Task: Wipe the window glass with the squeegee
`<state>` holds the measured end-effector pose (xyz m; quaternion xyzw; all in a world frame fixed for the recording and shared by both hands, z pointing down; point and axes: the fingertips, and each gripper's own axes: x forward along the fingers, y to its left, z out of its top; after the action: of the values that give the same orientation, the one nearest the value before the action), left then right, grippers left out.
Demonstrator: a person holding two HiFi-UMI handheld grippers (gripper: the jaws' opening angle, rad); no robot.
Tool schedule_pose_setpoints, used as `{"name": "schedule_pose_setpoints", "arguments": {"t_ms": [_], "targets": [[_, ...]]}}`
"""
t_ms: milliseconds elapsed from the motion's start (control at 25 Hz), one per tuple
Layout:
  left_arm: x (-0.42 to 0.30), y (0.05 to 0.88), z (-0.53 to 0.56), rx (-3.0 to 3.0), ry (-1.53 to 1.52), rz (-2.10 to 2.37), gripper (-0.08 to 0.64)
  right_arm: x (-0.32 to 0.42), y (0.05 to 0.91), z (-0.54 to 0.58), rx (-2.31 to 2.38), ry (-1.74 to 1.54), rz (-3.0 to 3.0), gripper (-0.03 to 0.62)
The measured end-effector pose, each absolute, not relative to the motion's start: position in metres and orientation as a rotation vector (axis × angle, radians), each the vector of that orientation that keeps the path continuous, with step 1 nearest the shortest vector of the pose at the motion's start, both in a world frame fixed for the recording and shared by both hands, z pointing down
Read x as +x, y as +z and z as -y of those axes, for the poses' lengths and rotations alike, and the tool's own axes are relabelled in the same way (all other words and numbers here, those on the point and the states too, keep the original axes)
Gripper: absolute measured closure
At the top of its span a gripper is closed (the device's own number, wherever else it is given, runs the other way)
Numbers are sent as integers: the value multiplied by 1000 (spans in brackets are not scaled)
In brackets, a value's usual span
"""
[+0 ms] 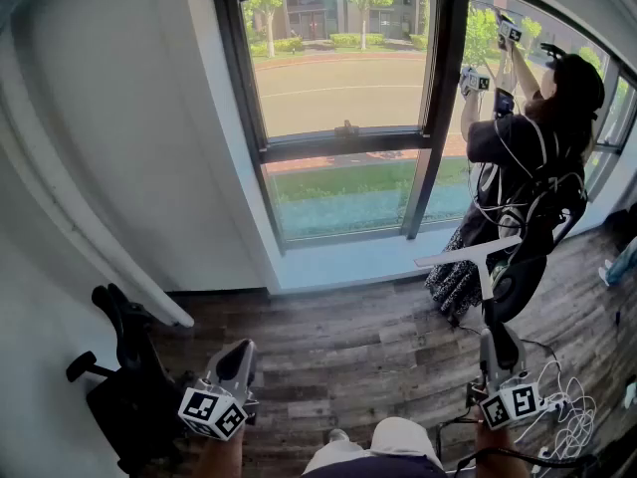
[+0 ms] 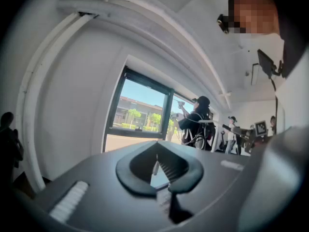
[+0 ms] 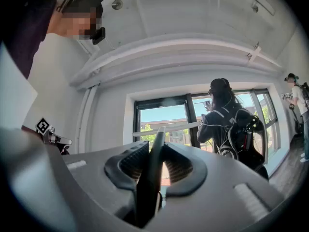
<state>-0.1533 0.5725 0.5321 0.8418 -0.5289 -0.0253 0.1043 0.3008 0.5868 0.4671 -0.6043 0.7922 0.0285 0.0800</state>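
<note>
Right hand-held gripper (image 1: 501,337), jaws closed on the handle of the squeegee (image 1: 468,255), which stands upright above them; the pale blade lies crosswise at the top, tilted slightly, and is held in the air well apart from the glass. Left hand-held gripper (image 1: 241,351), low and to the other side of the wearer's knee (image 1: 398,436) – jaws only narrowly apart, nothing between them. Beyond both, plank floor (image 1: 378,337) runs to a pale sill (image 1: 338,262) under the window (image 1: 343,63), a dark-framed unit with a horizontal bar across the middle pane and a street and lawn showing through. A second person (image 1: 528,157), wearing a harness of cables and raising two grippers to the glass, stands just before the right-hand pane; in the head view the blade overlaps this figure's lower body, and in the right gripper view the figure stands just right of the blade. Against the left wall – a black chair (image 1: 124,386) beneath a slanting white pipe (image 1: 90,237). White cables (image 1: 572,411) lie coiled on the floor at far right.
</note>
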Motion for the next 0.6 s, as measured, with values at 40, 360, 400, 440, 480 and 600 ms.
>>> {"name": "schedule_pose_setpoints", "arguments": {"t_ms": [40, 360, 400, 440, 480, 600], "targets": [[-158, 533, -574, 2474, -84, 1562, 555, 297, 468, -585, -1805, 76, -2366, 489], [-173, 528, -555, 2471, -119, 1567, 555, 277, 469, -557, -1777, 57, -2367, 489], [-174, 526, -550, 2477, -121, 1571, 555, 274, 470, -551, -1767, 57, -2371, 489], [-175, 524, -545, 2484, -120, 1572, 555, 272, 471, -545, -1756, 54, -2372, 488], [-175, 522, -539, 2491, -119, 1575, 555, 270, 472, -537, -1741, 47, -2370, 489], [-174, 514, -519, 2506, -106, 1597, 555, 271, 468, -510, -1671, 34, -2354, 489]]}}
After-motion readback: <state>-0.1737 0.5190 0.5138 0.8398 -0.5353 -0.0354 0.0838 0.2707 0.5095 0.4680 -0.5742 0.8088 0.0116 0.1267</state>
